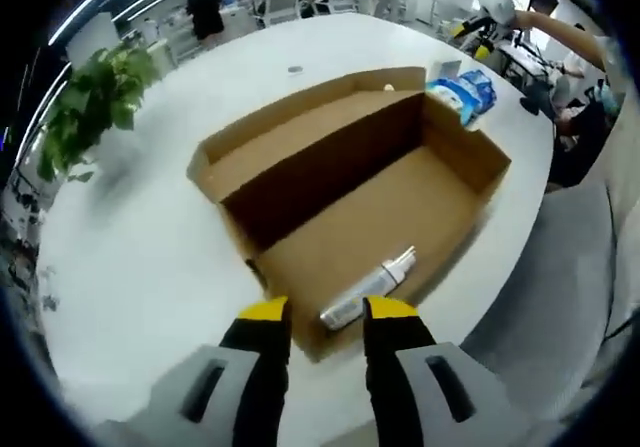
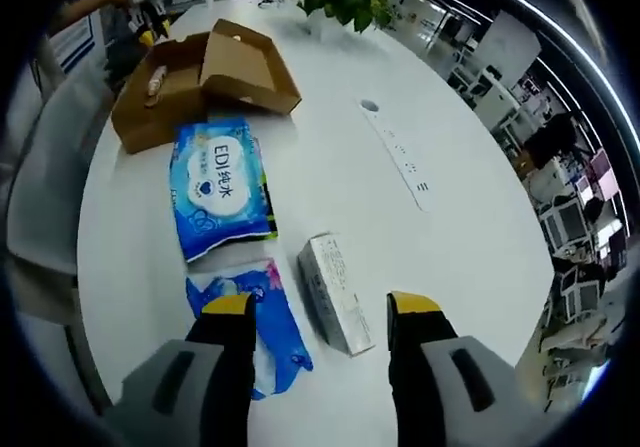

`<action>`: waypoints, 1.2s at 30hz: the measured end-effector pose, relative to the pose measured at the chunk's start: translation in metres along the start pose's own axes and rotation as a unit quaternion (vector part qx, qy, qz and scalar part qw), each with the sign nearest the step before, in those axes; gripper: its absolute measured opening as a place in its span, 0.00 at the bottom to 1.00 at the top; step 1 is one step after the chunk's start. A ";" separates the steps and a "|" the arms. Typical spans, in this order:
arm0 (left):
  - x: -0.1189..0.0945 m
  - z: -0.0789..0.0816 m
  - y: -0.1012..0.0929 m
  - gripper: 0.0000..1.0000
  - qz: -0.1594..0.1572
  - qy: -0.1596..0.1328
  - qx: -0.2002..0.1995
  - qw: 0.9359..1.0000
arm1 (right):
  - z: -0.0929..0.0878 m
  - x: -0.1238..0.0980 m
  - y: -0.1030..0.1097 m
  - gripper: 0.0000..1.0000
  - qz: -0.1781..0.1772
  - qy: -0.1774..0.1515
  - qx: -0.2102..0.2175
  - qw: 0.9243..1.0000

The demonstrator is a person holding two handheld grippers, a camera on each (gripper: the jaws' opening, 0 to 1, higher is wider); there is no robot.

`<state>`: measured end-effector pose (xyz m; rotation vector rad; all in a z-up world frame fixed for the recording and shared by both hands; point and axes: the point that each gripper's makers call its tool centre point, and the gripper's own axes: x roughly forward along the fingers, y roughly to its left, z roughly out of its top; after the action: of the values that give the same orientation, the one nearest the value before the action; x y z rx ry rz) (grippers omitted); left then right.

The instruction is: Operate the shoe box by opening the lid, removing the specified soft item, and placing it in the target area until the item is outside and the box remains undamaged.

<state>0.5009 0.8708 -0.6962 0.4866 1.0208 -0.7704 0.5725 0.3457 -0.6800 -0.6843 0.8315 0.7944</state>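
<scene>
In the left gripper view, the left gripper [image 1: 328, 312] has its jaws wide apart and holds nothing. Just ahead of its yellow tips, between them, a small silver bottle [image 1: 368, 286] with a white cap lies on its side on the floor of the shoe box [image 1: 300, 167], close to the near wall. The box is already open, its lid folded back on the far side. Beyond the box, at its far right corner, a blue and white packet [image 1: 466, 94] lies on the white table [image 1: 140, 257]. Further away to the left stands a green plant [image 1: 85, 102].

In the right gripper view, the right gripper [image 2: 322, 312] is also wide open and empty. Under its left jaw lies a blue soft pack [image 2: 268, 337], and between the jaws, a little ahead, a white carton [image 2: 338, 292]. Further ahead to the left is a bigger blue tissue pack [image 2: 220, 187], and far beyond it the same open box [image 2: 205, 72].

I judge that the opening step is done and the soft packs are probably already outside. Which one is the specified item I cannot tell. If the bottle should also come out, the left gripper must go down a little and close across its body, without pushing on the cardboard wall.
</scene>
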 end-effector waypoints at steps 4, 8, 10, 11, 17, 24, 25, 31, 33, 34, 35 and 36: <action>0.004 0.007 -0.001 0.30 -0.018 0.009 0.033 0.999 | 0.012 -0.008 0.017 0.58 -0.002 -0.020 0.018 1.000; 0.009 0.012 -0.006 0.30 -0.043 0.016 0.055 0.997 | 0.021 -0.017 0.033 0.63 -0.010 -0.039 0.037 0.998; 0.010 0.011 -0.006 0.31 -0.048 0.023 0.071 0.996 | 0.024 -0.022 0.040 0.64 -0.017 -0.046 0.046 0.998; 0.012 0.011 -0.006 0.31 -0.052 0.026 0.078 0.995 | 0.025 -0.024 0.042 0.66 -0.020 -0.050 0.053 0.997; 0.022 0.007 -0.009 0.32 -0.081 0.053 0.122 0.988 | 0.029 -0.036 0.064 0.73 -0.038 -0.070 0.089 0.993; 0.036 0.010 -0.015 0.37 -0.116 0.078 0.171 0.975 | 0.029 -0.046 0.090 0.87 -0.047 -0.081 0.123 0.988; 0.038 0.010 -0.016 0.38 -0.119 0.081 0.177 0.974 | 0.030 -0.047 0.093 0.88 -0.049 -0.085 0.128 0.987; 0.052 0.009 -0.018 0.42 -0.146 0.106 0.215 0.960 | 0.031 -0.056 0.118 0.96 -0.052 -0.100 0.165 0.980; 0.056 0.008 -0.019 0.43 -0.153 0.114 0.227 0.955 | 0.030 -0.059 0.126 0.96 -0.056 -0.100 0.174 0.978; 0.059 0.007 -0.019 0.43 -0.157 0.119 0.235 0.952 | 0.030 -0.060 0.131 0.96 -0.055 -0.102 0.180 0.977; 0.062 0.006 -0.019 0.43 -0.159 0.124 0.240 0.950 | 0.030 -0.061 0.134 0.96 -0.056 -0.104 0.185 0.976; 0.064 0.005 -0.018 0.43 -0.160 0.128 0.247 0.947 | 0.030 -0.063 0.139 0.96 -0.056 -0.106 0.188 0.975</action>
<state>0.5093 0.8339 -0.7506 0.8830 1.1639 -1.2931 0.4417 0.4215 -0.6420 -0.3005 0.7152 0.5746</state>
